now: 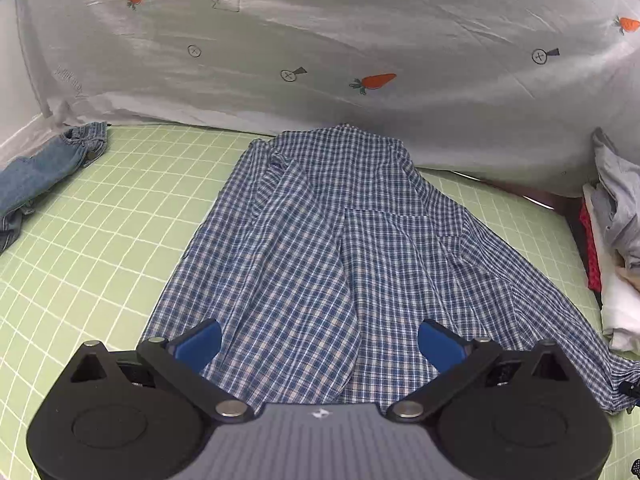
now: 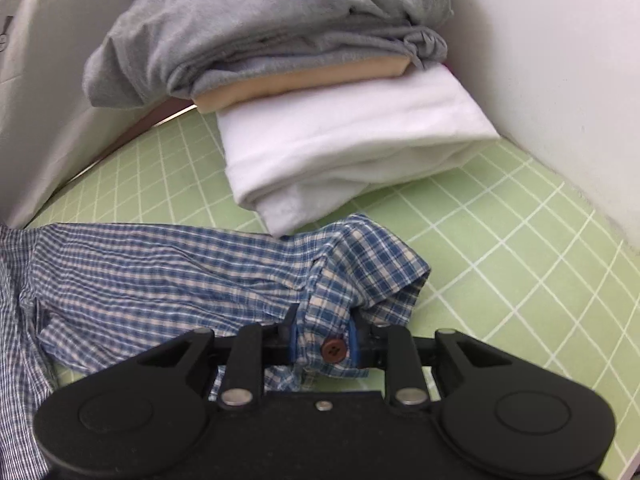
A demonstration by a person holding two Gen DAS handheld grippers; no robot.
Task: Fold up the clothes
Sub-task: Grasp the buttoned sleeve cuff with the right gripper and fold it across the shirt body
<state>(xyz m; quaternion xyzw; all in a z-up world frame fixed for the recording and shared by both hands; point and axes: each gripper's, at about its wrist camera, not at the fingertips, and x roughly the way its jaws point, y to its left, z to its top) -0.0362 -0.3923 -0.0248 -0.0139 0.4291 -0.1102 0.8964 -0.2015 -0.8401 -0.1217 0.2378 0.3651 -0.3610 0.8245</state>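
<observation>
A blue and white checked shirt (image 1: 320, 248) lies spread on the green grid mat (image 1: 92, 264), collar toward the far wall. My left gripper (image 1: 320, 346) is open over the shirt's near hem, its blue fingers either side of the cloth, holding nothing. In the right wrist view my right gripper (image 2: 323, 346) is shut on the shirt's sleeve cuff (image 2: 352, 276), beside a brown button (image 2: 333, 350). The sleeve (image 2: 160, 268) trails left across the mat (image 2: 520, 272).
A stack of folded clothes, grey (image 2: 272, 28), tan and white (image 2: 352, 148), sits close behind the cuff by the white wall; it also shows in the left wrist view (image 1: 616, 240). Blue jeans (image 1: 36, 176) lie at the far left. A carrot-print sheet (image 1: 360, 40) hangs behind.
</observation>
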